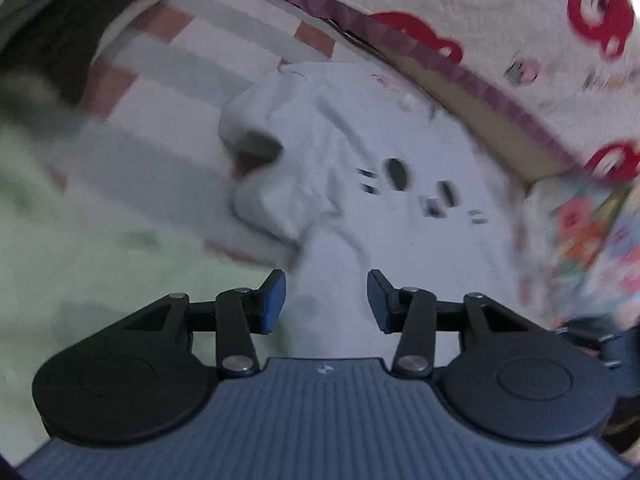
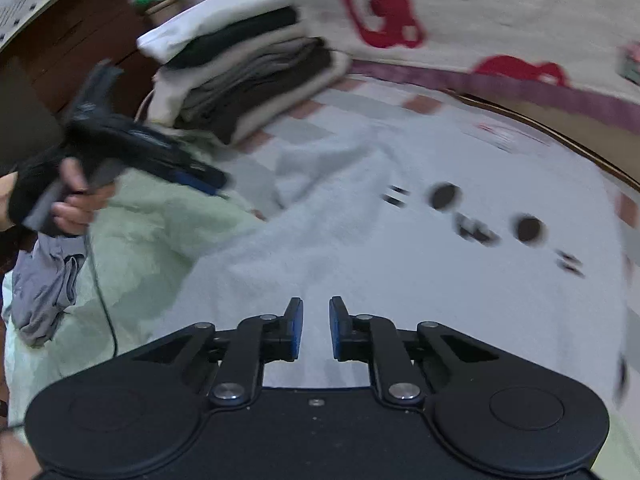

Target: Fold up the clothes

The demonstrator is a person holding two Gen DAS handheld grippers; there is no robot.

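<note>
White garment (image 1: 360, 184) with a black face print lies spread on the bed's striped sheet (image 1: 168, 92), one sleeve bunched, judged laid out for folding. Left gripper (image 1: 326, 300) and right gripper (image 2: 316, 328) hang above it, jaws apart, empty. Folded stack (image 2: 248, 68) occupies the bed's far corner beside a red-patterned quilt (image 2: 480, 8)

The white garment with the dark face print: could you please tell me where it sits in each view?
Left wrist view: white garment fills the centre, ahead of the open fingers.
Right wrist view: it spreads across centre and right.
Shared landmark: red-patterned quilt along the top.
</note>
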